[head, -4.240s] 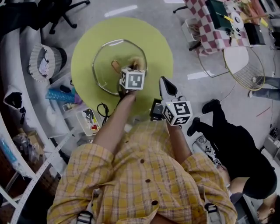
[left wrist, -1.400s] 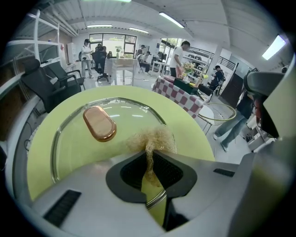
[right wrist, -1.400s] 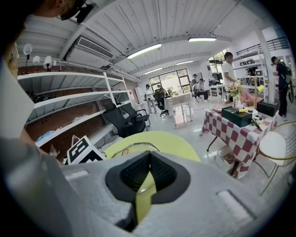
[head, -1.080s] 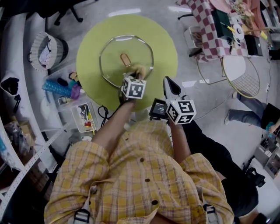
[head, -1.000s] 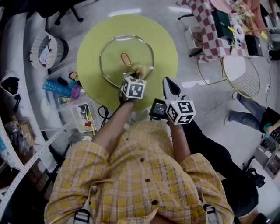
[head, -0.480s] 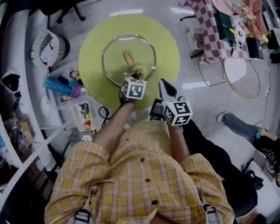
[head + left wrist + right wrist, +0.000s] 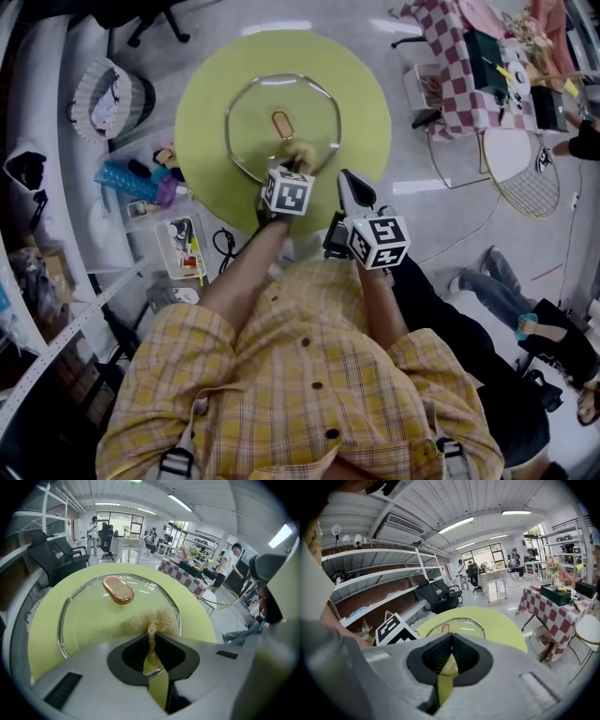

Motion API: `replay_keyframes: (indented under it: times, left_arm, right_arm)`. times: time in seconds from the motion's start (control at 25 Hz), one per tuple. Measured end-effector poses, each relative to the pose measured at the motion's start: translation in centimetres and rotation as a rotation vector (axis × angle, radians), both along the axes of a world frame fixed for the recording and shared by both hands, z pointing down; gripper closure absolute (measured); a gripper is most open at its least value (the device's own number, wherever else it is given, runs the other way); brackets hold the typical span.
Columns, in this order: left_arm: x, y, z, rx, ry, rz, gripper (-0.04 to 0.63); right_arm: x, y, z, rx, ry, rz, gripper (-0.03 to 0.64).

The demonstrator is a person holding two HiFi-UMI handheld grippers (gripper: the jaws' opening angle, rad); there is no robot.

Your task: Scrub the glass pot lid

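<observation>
A clear glass pot lid (image 7: pixel 281 127) with a copper handle (image 7: pixel 281 123) lies flat on the round green table (image 7: pixel 366 103). My left gripper (image 7: pixel 298 161) is shut on a tuft of tan scrubber (image 7: pixel 301 152), which rests on the lid's near right part, just inside the rim. In the left gripper view the scrubber (image 7: pixel 154 619) fans out on the glass lid (image 7: pixel 93 616) in front of my left gripper (image 7: pixel 151 632), with the handle (image 7: pixel 118 589) beyond. My right gripper (image 7: pixel 352 186) hangs shut and empty off the table's near right edge. The right gripper (image 7: pixel 451 638) looks toward the lid (image 7: pixel 461 626).
White shelving with clutter curves along the left (image 7: pixel 56 281), with a bin of small items (image 7: pixel 183 248) and a white basket (image 7: pixel 108 94) on the floor. A checkered table (image 7: pixel 459 47) and a wire stool (image 7: pixel 520 155) stand at the right. A person's legs (image 7: pixel 497 281) are on the floor nearby.
The left gripper's scrubber has slid from beside the handle toward the lid's near right rim. In the last second both grippers have hardly moved. People at the right have shifted.
</observation>
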State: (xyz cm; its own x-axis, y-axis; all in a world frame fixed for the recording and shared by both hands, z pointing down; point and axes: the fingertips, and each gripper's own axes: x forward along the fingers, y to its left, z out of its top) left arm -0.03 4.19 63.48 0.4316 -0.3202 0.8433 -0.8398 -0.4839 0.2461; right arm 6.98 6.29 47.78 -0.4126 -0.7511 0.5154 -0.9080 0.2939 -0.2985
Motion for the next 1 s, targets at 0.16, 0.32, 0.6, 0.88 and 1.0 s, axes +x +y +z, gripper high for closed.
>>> replay_keyframes:
  times: [0.16,0.32,0.6,0.88,1.0]
  left_arm:
    - [-0.3,0.1,0.1,-0.001,0.007,0.001,0.551]
    - [-0.5,-0.3,-0.5,0.019,0.01,0.009,0.551]
    - [-1.2,-0.1,-0.2,0.015,0.009,0.005,0.549]
    - [-1.9,0.4,-0.7,-0.002,0.027,0.0,0.549]
    - [-2.2,0.6,-0.2,-0.005,0.031,-0.009,0.549]
  right_arm:
    - [-0.3,0.1,0.1,-0.003,0.006,-0.006,0.618]
    - [-0.6,0.1,0.1,-0.005,0.009,-0.013,0.618]
    - [-1.2,-0.4,0.1,0.001,0.011,-0.03,0.618]
    - [-1.8,-0.3,0.0,-0.002,0.013,-0.037,0.618]
    - [-2.0,-0.2,0.0,-0.003,0.014,-0.042,0.618]
